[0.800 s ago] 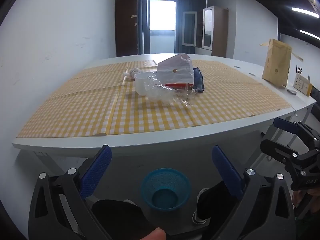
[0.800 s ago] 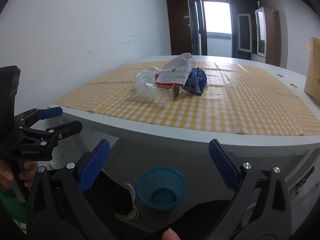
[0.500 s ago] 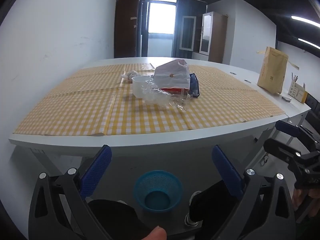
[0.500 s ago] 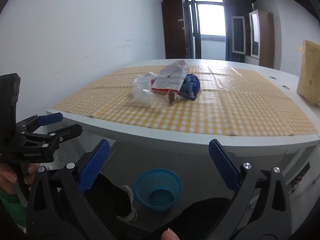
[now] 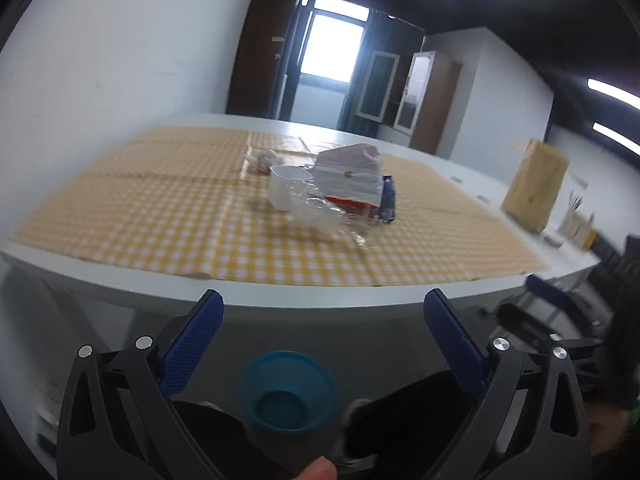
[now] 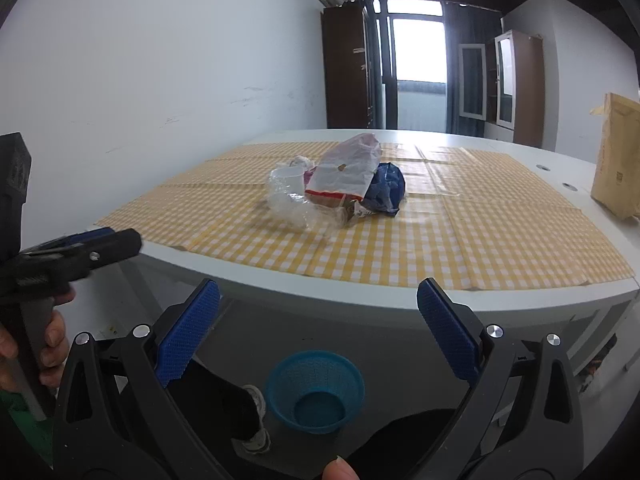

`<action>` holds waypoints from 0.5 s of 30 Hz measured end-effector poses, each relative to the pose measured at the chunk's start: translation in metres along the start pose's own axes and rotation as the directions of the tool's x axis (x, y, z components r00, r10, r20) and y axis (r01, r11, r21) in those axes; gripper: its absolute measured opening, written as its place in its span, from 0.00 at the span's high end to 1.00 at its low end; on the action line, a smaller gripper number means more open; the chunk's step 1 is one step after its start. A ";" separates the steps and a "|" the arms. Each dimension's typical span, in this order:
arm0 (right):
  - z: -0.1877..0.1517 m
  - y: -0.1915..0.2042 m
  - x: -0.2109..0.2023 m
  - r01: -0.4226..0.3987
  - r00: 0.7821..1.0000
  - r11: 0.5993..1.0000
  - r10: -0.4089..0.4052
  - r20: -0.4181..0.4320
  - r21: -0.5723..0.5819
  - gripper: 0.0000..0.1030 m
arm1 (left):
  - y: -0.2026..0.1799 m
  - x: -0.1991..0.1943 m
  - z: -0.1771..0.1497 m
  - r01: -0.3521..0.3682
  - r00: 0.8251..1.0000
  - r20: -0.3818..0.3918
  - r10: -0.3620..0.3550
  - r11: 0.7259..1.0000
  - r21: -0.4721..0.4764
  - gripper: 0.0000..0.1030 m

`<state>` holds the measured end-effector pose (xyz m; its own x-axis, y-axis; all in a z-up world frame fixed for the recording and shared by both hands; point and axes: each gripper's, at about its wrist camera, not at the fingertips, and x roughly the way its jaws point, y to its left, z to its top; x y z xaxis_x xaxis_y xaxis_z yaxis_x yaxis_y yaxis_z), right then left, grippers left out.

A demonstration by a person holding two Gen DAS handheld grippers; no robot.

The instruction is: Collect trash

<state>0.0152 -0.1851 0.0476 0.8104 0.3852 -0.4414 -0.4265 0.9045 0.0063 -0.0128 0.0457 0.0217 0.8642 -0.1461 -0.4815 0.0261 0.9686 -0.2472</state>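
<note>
A pile of trash lies mid-table on the yellow checked cloth: a white and red plastic bag, a crumpled clear wrapper, a white cup, a dark blue bag and a crumpled tissue. A blue mesh bin stands on the floor under the near table edge. My left gripper is open and empty, below the table edge. My right gripper is open and empty, level with it. The left gripper also shows in the right wrist view.
A brown paper bag stands at the table's right side, with a small box of sticks beside it. A white wall runs along the left. Wooden cabinets and a window stand at the back.
Both grippers have risen and tilted up toward the table. The left wrist view has swung and is blurred by motion. Both stay open and empty.
</note>
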 end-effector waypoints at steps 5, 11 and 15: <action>0.003 -0.015 0.014 -0.027 1.000 0.999 0.027 0.009 0.027 0.08 | 0.000 0.005 0.001 -0.003 0.999 0.033 0.003 1.000 0.006 0.05; 0.001 -0.034 0.023 -0.037 0.999 0.997 0.036 0.010 0.064 0.08 | -0.017 0.019 -0.009 -0.071 0.997 0.026 0.068 0.991 0.117 0.05; -0.003 -0.038 0.025 -0.048 0.999 0.997 0.049 -0.010 0.062 0.08 | -0.020 0.030 -0.014 -0.047 0.999 0.001 0.047 0.992 0.119 0.05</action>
<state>0.0508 -0.2104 0.0332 0.7843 0.4274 -0.4497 -0.4398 0.8943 0.0829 0.0055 0.0193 0.0004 0.8649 -0.1000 -0.4919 0.0450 0.9914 -0.1226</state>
